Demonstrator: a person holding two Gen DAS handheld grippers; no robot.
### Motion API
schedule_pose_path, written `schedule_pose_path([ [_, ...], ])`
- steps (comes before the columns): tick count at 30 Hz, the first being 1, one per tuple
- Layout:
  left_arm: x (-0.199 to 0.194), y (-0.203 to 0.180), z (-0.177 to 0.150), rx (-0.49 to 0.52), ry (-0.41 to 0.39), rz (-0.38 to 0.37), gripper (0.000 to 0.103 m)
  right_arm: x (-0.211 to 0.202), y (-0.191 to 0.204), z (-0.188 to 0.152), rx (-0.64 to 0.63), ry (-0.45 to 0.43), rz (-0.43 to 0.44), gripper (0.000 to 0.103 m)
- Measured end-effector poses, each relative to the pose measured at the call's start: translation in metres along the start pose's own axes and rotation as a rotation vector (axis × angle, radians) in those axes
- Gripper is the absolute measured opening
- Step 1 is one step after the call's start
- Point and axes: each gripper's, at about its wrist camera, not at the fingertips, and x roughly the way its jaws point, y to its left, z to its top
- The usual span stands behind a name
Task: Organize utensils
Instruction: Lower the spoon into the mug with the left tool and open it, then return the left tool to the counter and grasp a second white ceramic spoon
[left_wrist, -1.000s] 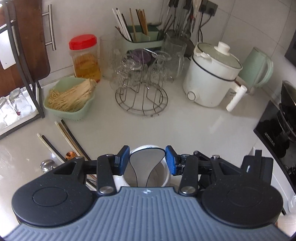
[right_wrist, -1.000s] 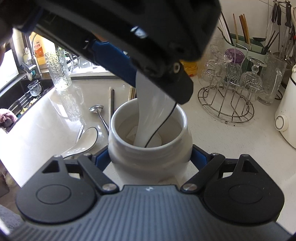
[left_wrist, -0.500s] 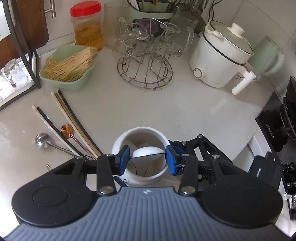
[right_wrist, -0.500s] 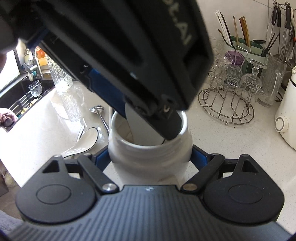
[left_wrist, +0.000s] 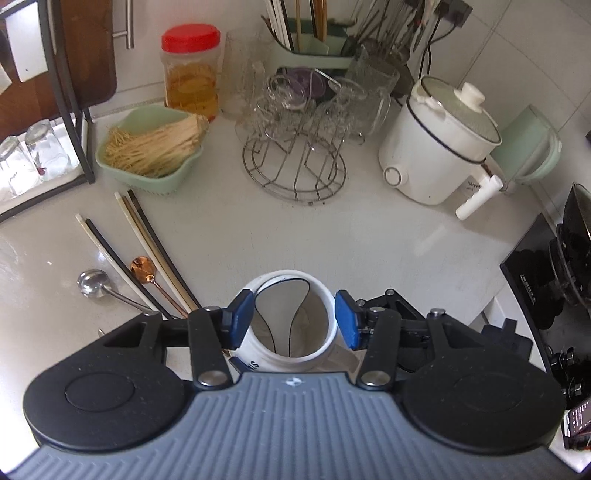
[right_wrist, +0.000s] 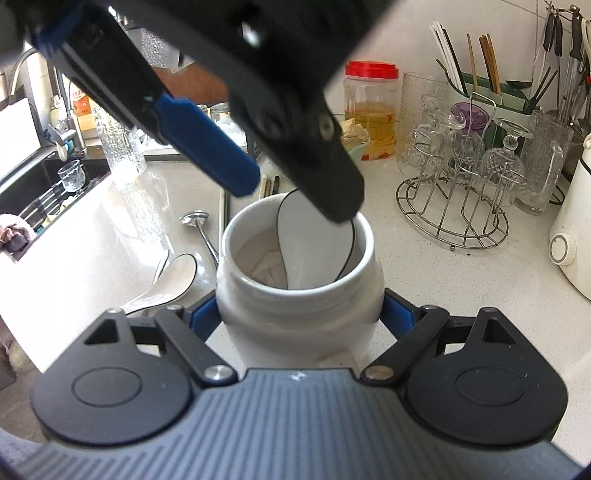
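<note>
A white ceramic jar (right_wrist: 299, 306) stands on the counter, and my right gripper (right_wrist: 301, 315) is shut on its body. A white spoon with a black rim (right_wrist: 314, 251) leans inside the jar, bowl end up. My left gripper (left_wrist: 294, 319) hovers just above the jar mouth (left_wrist: 328, 295). Its jaws are opening, and the blue pads (left_wrist: 242, 319) stand either side of the spoon (left_wrist: 282, 310) without pressing it. In the right wrist view the left gripper (right_wrist: 295, 197) crosses the top of the frame and hides part of the spoon.
Chopsticks (left_wrist: 147, 251), a copper spoon (left_wrist: 142, 266) and a steel spoon (left_wrist: 92, 282) lie left of the jar. Another white spoon (right_wrist: 173, 273) lies beside it. A wire glass rack (left_wrist: 295, 162), a green basket (left_wrist: 147, 155), a white cooker (left_wrist: 436, 147) and a sink (right_wrist: 40, 192) surround the area.
The left gripper carried the spoon down into the jar, then widened its jaws and drew back slightly. The spoon now rests in the jar. The right gripper has not moved.
</note>
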Motion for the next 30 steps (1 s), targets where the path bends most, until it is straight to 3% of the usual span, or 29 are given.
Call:
schedule_pose_path([
  [18,-0.052,0.018,-0.016,-0.025,-0.141,0.11,0.054,0.003,0.004,0.007,0.007,0.029,-0.021,0.091],
  [30,-0.058,0.058,-0.031,-0.115,-0.165,0.143,0.054,0.004,0.004,0.01,-0.01,0.059,-0.017,0.091],
])
